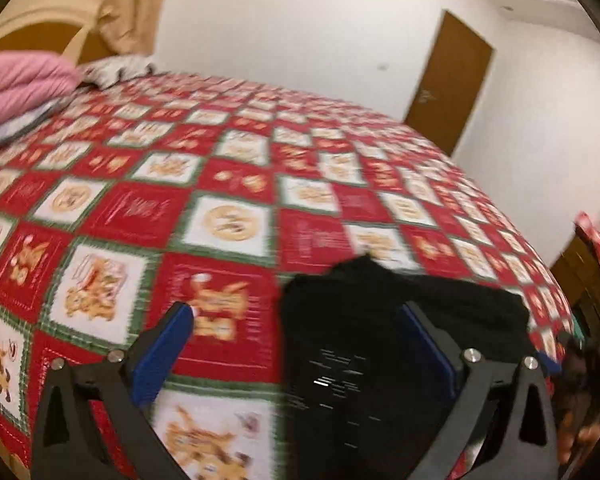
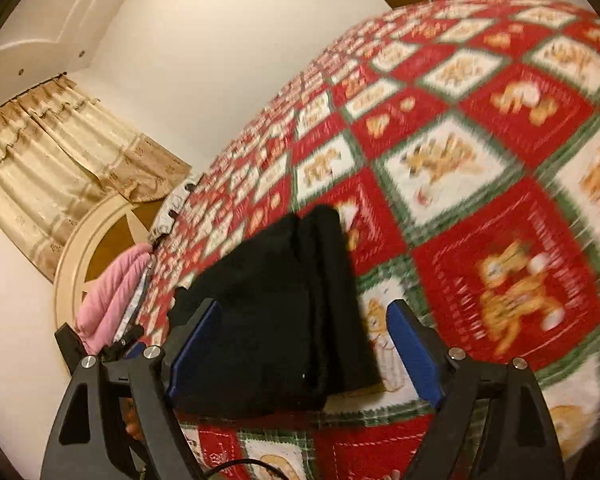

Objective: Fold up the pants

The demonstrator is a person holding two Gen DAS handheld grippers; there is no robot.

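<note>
The black fabric pants [image 2: 276,312] lie as a compact, layered bundle near the edge of the bed's red, white and green patchwork quilt [image 2: 480,140]. The left hand-held gripper [image 1: 296,344] and right hand-held gripper [image 2: 304,340] both stand open, gripping nothing. Folding looks nearly done; the next move probably calls for pinching an edge to make a final fold or square the bundle.

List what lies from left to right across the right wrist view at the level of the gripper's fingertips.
Pink pillow → left blue finger pad → folded black pants → right blue finger pad → red patterned quilt.
</note>
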